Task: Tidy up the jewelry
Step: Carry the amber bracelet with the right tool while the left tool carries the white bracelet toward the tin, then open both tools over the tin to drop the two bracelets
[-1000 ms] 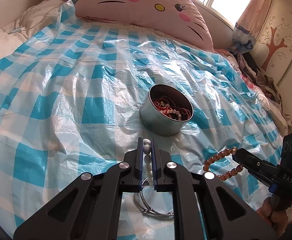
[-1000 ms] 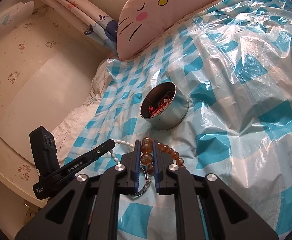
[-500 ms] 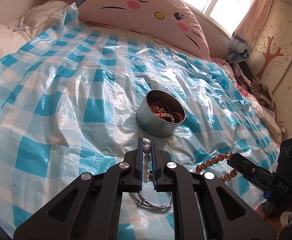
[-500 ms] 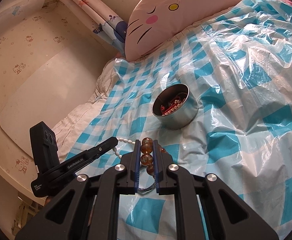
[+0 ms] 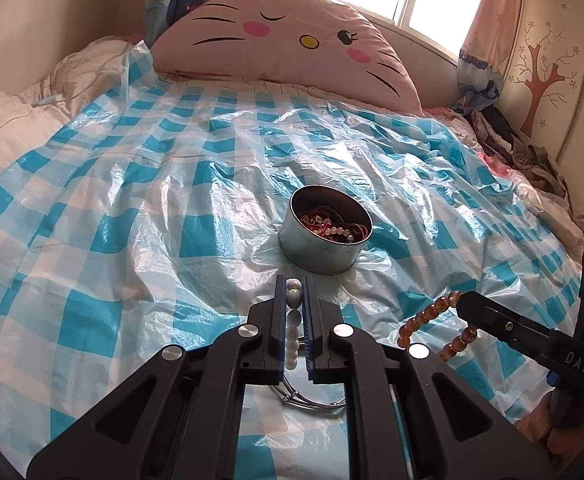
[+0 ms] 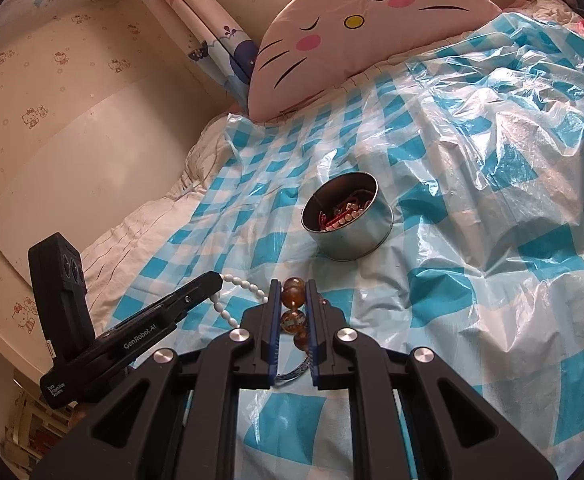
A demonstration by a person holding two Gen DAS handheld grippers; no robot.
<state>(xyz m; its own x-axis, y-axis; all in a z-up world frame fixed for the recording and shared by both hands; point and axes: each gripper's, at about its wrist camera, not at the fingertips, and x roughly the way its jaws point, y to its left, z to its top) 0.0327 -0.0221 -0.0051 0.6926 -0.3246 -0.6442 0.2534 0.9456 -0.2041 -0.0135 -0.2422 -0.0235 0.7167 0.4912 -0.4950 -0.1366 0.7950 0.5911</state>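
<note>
A round metal tin (image 5: 323, 248) holding red and beaded jewelry stands on the blue-checked plastic sheet; it also shows in the right wrist view (image 6: 347, 222). My left gripper (image 5: 293, 294) is shut on a white bead bracelet (image 5: 293, 330) and holds it above the sheet, short of the tin. My right gripper (image 6: 293, 292) is shut on an amber bead bracelet (image 6: 293, 312), also lifted, to the right of the left one. The amber bracelet (image 5: 427, 316) shows in the left wrist view and the white bracelet (image 6: 236, 286) in the right wrist view. A silver bangle (image 5: 311, 398) lies on the sheet under the left gripper.
A pink cat-face pillow (image 5: 292, 44) lies at the head of the bed beyond the tin. The plastic sheet (image 5: 132, 208) is wrinkled. A heap of clothes (image 5: 523, 152) lies at the right edge of the bed. The headboard wall (image 6: 72, 152) is to the left.
Both grippers have lifted and drawn back from the tin with their bracelets, so the tin looks smaller and more of the pillow and window shows.
</note>
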